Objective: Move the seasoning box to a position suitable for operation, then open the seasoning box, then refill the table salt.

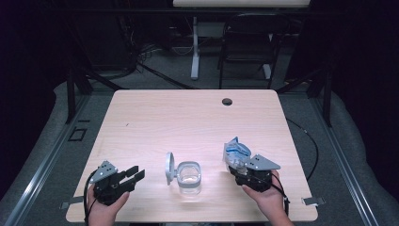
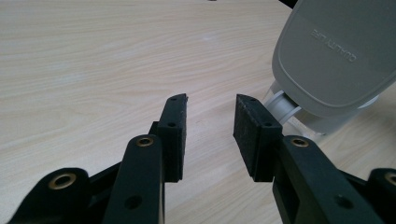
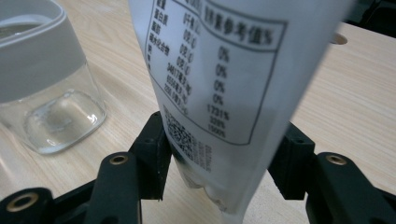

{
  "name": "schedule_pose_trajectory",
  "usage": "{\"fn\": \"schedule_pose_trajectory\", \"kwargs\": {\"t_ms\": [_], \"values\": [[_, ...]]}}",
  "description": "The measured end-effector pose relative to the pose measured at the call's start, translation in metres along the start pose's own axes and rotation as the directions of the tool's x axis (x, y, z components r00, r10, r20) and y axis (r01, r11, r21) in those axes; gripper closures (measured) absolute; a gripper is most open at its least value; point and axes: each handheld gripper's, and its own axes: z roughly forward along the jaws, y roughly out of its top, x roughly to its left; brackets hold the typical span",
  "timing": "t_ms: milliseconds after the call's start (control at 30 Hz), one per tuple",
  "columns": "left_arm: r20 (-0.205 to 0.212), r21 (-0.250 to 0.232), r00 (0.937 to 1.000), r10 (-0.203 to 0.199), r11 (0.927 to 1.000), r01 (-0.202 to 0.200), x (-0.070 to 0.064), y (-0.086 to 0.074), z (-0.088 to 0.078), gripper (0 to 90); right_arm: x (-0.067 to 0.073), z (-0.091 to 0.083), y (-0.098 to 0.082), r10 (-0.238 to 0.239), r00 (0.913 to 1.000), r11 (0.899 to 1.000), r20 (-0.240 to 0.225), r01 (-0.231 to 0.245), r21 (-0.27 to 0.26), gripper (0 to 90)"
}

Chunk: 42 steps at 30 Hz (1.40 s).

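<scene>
A clear glass jar point(image 1: 189, 177) with a grey rim stands near the table's front edge, its grey flip lid point(image 1: 170, 167) swung up on its left side. My left gripper point(image 1: 136, 173) rests left of the jar, open with nothing between its pads; in the left gripper view the lid point(image 2: 336, 56) rises just ahead on the right. My right gripper point(image 1: 239, 168) sits right of the jar, shut on a white and blue printed pouch point(image 1: 236, 153) held upright. In the right gripper view the pouch point(image 3: 219, 79) stands between the jaws and the jar point(image 3: 46, 84) is at the left.
The light wooden table point(image 1: 188, 122) has a cable hole point(image 1: 227, 101) near its far edge. A dark folding chair point(image 1: 247, 44) and a white table leg point(image 1: 195, 47) stand beyond the table. Dark curtains flank both sides.
</scene>
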Motion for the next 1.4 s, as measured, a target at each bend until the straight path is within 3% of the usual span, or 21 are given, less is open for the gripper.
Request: {"fn": "schedule_pose_trajectory", "kwargs": {"t_ms": [133,233,433,633,1000,1200,1400], "values": [[0.004,-0.002,0.9996,0.028,0.9996,-0.028,-0.002,-0.001,0.000,64.5,0.000,-0.001,0.003,0.000,1.0000,1.000,0.000,0.000,-0.001,46.6],[-0.001,0.008,0.9998,0.018,0.9998,-0.018,0.000,-0.002,-0.001,64.5,0.001,-0.001,0.006,-0.012,0.9999,1.000,-0.004,0.012,-0.004,46.6],[-0.001,-0.014,0.9999,-0.010,0.9998,0.010,0.004,-0.003,-0.004,64.3,0.002,0.001,0.009,-0.020,0.9998,1.000,-0.001,0.020,-0.010,46.6],[0.005,0.002,0.9999,-0.013,0.9999,0.013,0.005,-0.003,-0.002,64.3,0.003,0.005,0.010,-0.022,0.9997,1.000,-0.009,0.022,-0.002,46.6],[0.010,-0.014,0.9996,-0.027,0.9995,0.027,0.005,0.001,0.003,63.6,0.004,0.005,0.014,-0.032,0.9995,0.999,-0.006,0.032,-0.011,46.6],[0.010,-0.014,0.9991,-0.042,0.9990,0.042,0.009,-0.001,0.002,63.6,0.006,0.004,0.017,-0.062,0.9980,0.998,0.006,0.062,-0.009,46.6],[0.013,-0.019,0.9982,-0.059,0.9981,0.059,0.013,-0.001,-0.001,63.6,0.009,0.003,0.024,-0.125,0.9917,0.992,0.032,0.125,0.008,46.6]]}}
